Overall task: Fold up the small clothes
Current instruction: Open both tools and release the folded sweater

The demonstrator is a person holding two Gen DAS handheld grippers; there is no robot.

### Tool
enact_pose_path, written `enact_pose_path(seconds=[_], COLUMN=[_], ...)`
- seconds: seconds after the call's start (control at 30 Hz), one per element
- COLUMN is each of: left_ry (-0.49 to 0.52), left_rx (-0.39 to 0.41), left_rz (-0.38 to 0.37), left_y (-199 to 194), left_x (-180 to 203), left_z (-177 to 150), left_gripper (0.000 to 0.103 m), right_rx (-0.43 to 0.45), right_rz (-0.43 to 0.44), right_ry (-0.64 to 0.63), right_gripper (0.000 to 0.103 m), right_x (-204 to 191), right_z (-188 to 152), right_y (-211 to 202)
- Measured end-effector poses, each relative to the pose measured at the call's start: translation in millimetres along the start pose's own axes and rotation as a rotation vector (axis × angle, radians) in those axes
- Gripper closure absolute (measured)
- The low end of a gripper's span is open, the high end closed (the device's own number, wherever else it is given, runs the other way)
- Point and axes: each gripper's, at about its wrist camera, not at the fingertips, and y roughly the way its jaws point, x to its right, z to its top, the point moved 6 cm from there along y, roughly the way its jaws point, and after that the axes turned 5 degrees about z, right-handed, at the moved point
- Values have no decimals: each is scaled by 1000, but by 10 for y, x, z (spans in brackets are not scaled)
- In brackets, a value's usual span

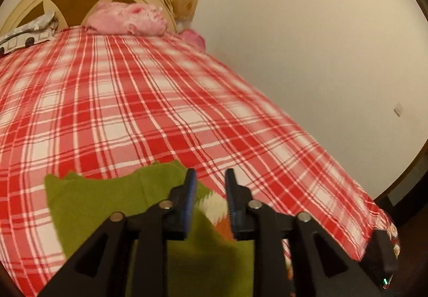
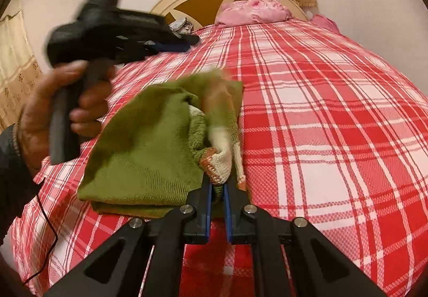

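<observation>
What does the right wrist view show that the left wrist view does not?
Only the right wrist view shows the person's hand holding the left gripper raised above the bed, and the right gripper shut on the sweater at its striped edge. Only the left wrist view shows the left gripper's open fingers over the sweater, and a wall socket. Both show the plaid bedsheet, the pink pillow and the headboard.

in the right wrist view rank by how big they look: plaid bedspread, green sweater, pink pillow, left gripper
1. plaid bedspread
2. green sweater, though it lies near the camera
3. left gripper and pink pillow: unsure, since the gripper is nearer and blurred
</observation>
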Motion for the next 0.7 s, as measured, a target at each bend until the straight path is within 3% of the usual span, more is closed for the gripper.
enact_pose_path(seconds=[0.07, 0.13, 0.2, 0.23, 0.27, 0.33, 0.4, 0.47, 0.6, 0.7], left_ry=[-22, -34, -32, -36, -38, -51, -82, -54, -27, -25], left_rx=[28, 56, 60, 70, 72, 62, 42, 28, 46, 59], left_rz=[40, 80, 141, 170, 184, 206, 196, 215, 208, 197], left_y=[-224, -418, -564, -623, -651, -680, -646, -584, -565, -567], left_x=[-133, -286, -448, -521, -572, -625, -635, -571, -486, -475], left_z=[-116, -293, -539, -665, -774, -974, -1166, -1335, -1442, -1456], left_gripper=[48, 44, 44, 42, 40, 40, 40, 40, 39, 31], right_rx=[-7, -14, -7, 16, 43, 87, 70, 48, -20, -121], right_rz=[12, 3, -41, -56, -57, -11, 9, 82, 102, 118], right_ry=[13, -4, -30, -37, -35, -36, -53, -30, 13, 45], right_gripper=[95, 89, 68, 42, 32, 32, 32, 32, 32, 33], right_x=[9, -1, -7, -6, -2, -38, -110, -172, -167, -168], right_z=[-4, -22, 13, 69, 127, 311, 502, 728, 1072, 1160], right_y=[-17, -66, -161, -242, -310, -418, -376, -233, 227, 688])
